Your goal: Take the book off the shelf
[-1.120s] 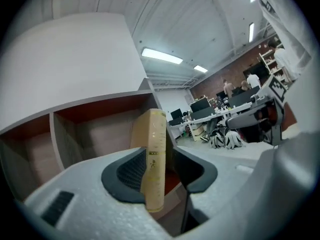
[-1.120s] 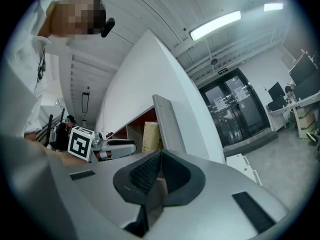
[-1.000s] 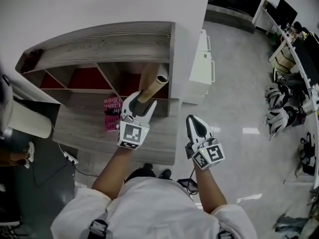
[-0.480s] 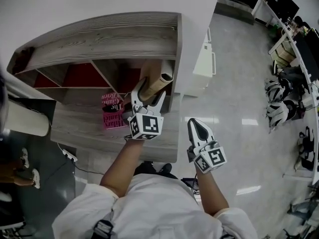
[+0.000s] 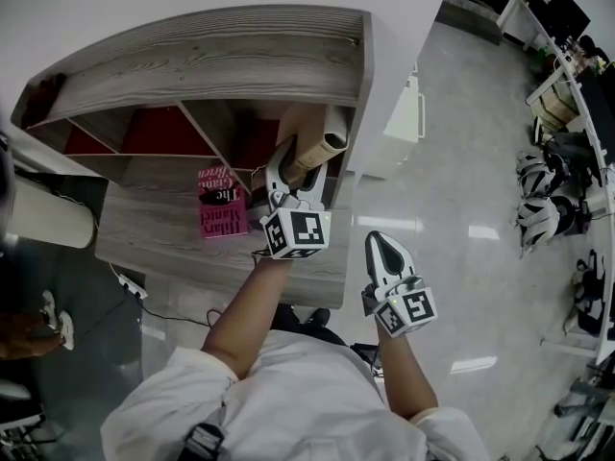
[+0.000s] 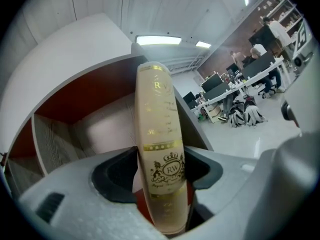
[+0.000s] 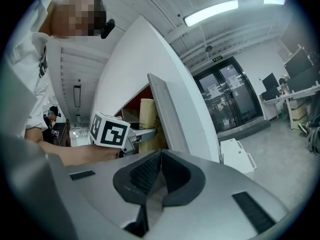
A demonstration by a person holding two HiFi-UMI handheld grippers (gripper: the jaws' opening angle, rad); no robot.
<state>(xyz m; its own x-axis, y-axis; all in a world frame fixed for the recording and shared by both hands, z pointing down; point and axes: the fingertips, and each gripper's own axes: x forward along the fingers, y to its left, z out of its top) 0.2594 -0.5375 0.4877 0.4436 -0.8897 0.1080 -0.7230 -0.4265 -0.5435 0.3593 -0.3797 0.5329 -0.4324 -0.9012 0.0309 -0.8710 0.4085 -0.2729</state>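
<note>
1. l gripper [image 5: 296,173] reaches into the shelf [image 5: 211,56], into the far-right compartment w/ the red back.
2. cream book [image 5: 312,142] stands on end in that compartment, just beside the shelf's right side wall. it is not yet off the shelf.
3. l gripper view: the gripper [image 6: 161,156] has the book's spine [image 6: 157,119] btwn its jaws. the spine carries gold bands and an "rw" crest.
4. l jaws have just been closing, fairly wide apart w/ the book btwn them. dark pads [image 6: 117,171] meet both sides of the spine, no gap seen, so it reads as a grip.
5. r gripper [image 5: 380,243] hangs beside the person's body, over the floor [image 5: 461,190], apart from the shelf, to the right of the l gripper.
6. r gripper view: jaws [image 7: 159,156] closed tip to tip, nothing btwn them. beyond them are the l gripper's marker cube [image 7: 110,130], the cream book [image 7: 147,114] and the shelf's side wall [image 7: 167,119].
7. pink book [image 5: 219,205] lies flat, cover up, on the lower ledge, left of the l gripper, not touched.
8. white cabinet [image 5: 404,123] stands right of the shelf. glass doors [image 7: 230,99] at the far end of the room.
</note>
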